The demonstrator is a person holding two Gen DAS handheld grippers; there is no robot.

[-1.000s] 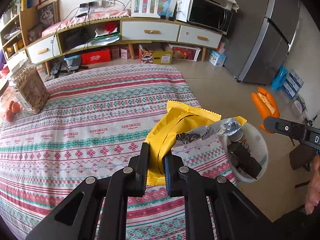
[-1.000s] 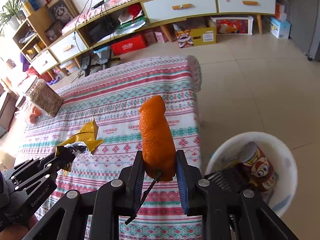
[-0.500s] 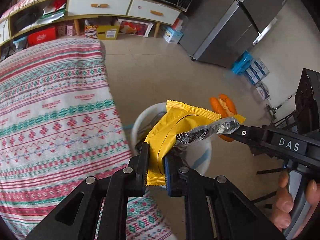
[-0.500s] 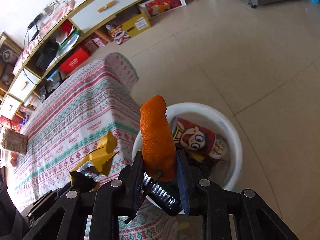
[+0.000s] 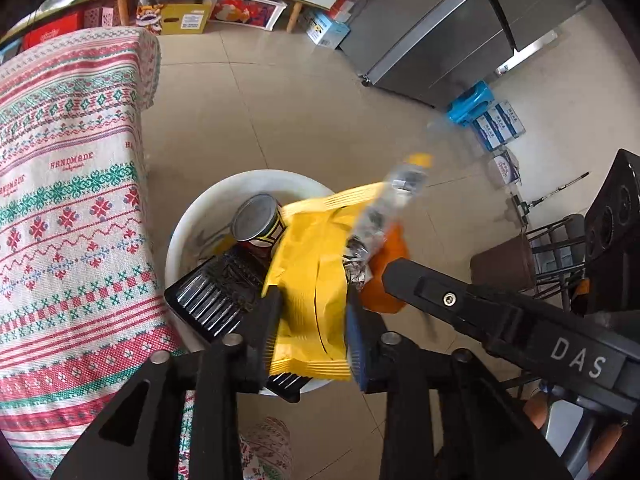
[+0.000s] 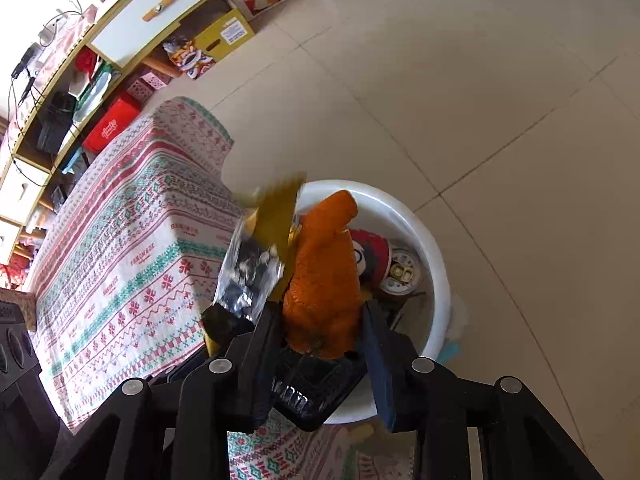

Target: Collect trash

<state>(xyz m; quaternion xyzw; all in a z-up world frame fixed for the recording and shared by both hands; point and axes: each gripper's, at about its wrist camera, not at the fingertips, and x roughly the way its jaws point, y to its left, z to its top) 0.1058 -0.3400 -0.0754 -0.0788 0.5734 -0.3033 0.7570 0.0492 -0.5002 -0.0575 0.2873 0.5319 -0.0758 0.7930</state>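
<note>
Over the white bin [image 5: 188, 232], both grippers' jaws have just been opening: the left gripper [image 5: 314, 316] stands apart around the yellow wrapper [image 5: 312, 280], the right gripper [image 6: 322, 328] apart around the orange peel [image 6: 324, 276].

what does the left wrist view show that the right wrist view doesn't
Only the left wrist view shows the grey fridge, the blue boxes on the floor, and the left hand-held gripper, jaws just opened, with the yellow wrapper loose between them.
Only the right wrist view shows the right hand-held gripper, jaws also just opened, around the orange peel, plus the can's pull-tab end.
Both show the white bin, black tray, patterned tablecloth, wrapper and peel.
</note>
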